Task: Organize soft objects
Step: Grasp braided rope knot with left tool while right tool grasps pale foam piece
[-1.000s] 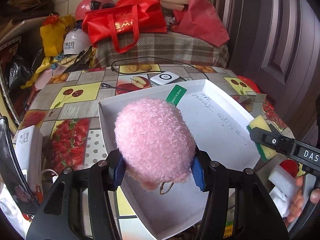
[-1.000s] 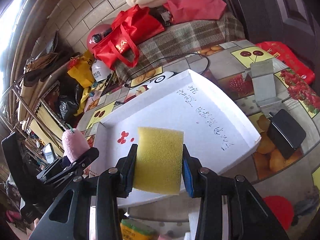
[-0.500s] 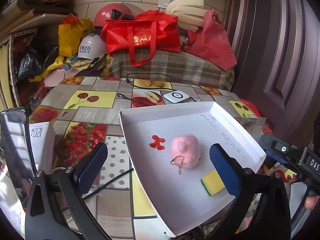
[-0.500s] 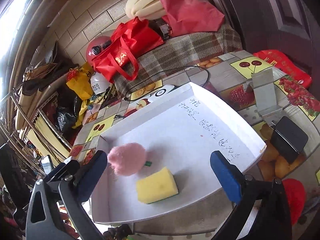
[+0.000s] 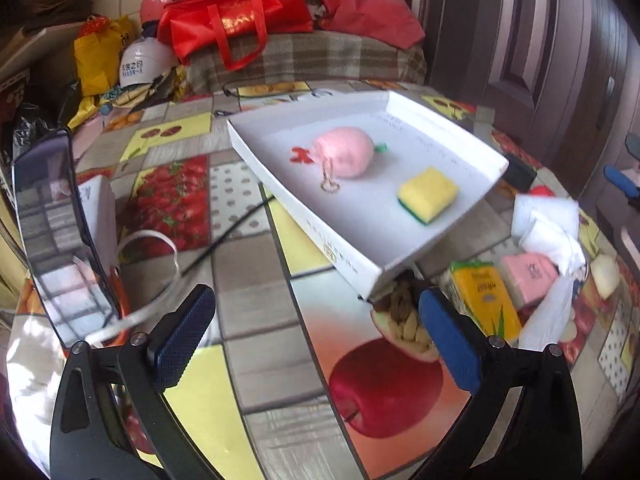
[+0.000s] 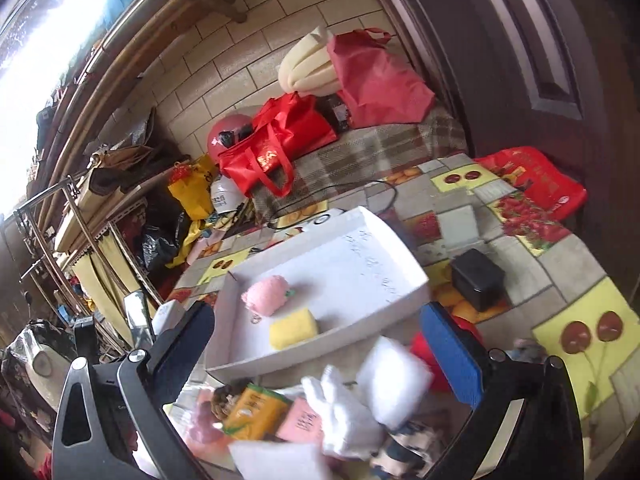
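Both grippers empty; two soft things lie in the white tray

My left gripper (image 5: 316,332) and right gripper (image 6: 318,340) stand with fingers wide apart, holding nothing; the pink plush ball (image 5: 344,156) and the yellow sponge (image 5: 427,194) lie apart inside the white tray (image 5: 452,128); more soft pieces, a white foam block (image 6: 394,380) among them, sit below my right gripper; it looks light and squashy, so I judge a gentle pinch across its middle best.

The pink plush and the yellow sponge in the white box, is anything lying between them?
No. Between the pink plush and the yellow sponge lies only bare floor of the white box; the left wrist view shows it best.
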Demonstrator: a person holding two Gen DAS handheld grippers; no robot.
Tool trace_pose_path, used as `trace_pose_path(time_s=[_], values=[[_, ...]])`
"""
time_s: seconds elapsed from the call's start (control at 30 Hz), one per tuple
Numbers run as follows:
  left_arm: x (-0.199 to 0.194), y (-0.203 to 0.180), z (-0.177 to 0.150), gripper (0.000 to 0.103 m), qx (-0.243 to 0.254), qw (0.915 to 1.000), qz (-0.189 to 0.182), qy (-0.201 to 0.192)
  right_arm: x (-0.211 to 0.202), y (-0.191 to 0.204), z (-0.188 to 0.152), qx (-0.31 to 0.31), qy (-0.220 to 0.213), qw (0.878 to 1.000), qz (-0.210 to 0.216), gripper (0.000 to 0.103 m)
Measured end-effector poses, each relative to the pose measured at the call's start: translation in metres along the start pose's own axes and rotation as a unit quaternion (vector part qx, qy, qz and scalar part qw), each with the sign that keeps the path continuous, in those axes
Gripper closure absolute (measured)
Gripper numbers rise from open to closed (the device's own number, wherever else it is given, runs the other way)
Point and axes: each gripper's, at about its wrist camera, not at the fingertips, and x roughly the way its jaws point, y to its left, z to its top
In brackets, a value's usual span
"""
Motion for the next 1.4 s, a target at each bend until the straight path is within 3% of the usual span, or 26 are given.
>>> trace_pose_path(time_s=[0.17, 0.27, 0.33, 0.47, 0.67, 0.8, 0.87, 0.9, 0.93, 1.2, 1.4], values=[[0.018, -0.03, -0.019, 0.004, 0.044, 0.9983, -0.022, 0.029, -0.04, -0.056, -0.019, 0.021, 0.02, 0.996, -0.083, 0.0], [0.029, -0.041, -0.019, 0.025, 0.06, 0.9969, -0.027, 0.043, -0.056, -0.078, -0.034, 0.016, 0.036, 0.99, -0.138, 0.0], [0.031, -0.047, -0.017, 0.031, 0.069, 0.9963, -0.031, 0.043, -0.065, -0.089, -0.045, 0.013, 0.047, 0.985, -0.168, 0.0], [0.037, -0.058, -0.013, 0.031, 0.077, 0.9955, -0.032, 0.045, -0.063, -0.101, -0.063, 0.017, 0.082, 0.982, -0.172, 0.0], [0.045, -0.071, -0.008, 0.031, 0.086, 0.9942, -0.042, 0.05, -0.031, -0.074, -0.078, -0.085, 0.138, 0.969, -0.184, 0.0], [0.047, -0.074, -0.007, 0.032, 0.094, 0.9935, -0.044, 0.048, -0.006, -0.072, -0.078, -0.114, 0.17, 0.955, -0.215, 0.0], [0.044, -0.075, -0.008, 0.05, 0.097, 0.9932, -0.049, 0.042, 0.0, -0.074, -0.083, -0.117, 0.183, 0.952, -0.214, 0.003], [0.042, -0.076, -0.009, 0.06, 0.1, 0.9929, -0.05, 0.039, 0.0, -0.074, -0.085, -0.119, 0.186, 0.953, -0.209, 0.023], [0.04, -0.077, -0.011, 0.066, 0.102, 0.9928, -0.051, 0.037, -0.002, -0.073, -0.086, -0.121, 0.184, 0.954, -0.205, 0.041], [-0.008, -0.069, -0.022, 0.07, 0.077, 0.9951, -0.038, -0.05, -0.047, -0.048, -0.055, -0.107, 0.078, 0.979, -0.156, 0.044], [-0.038, -0.055, 0.002, 0.07, 0.047, 0.9929, -0.019, -0.107, -0.068, -0.003, -0.016, -0.118, -0.021, 0.987, -0.108, 0.044]])
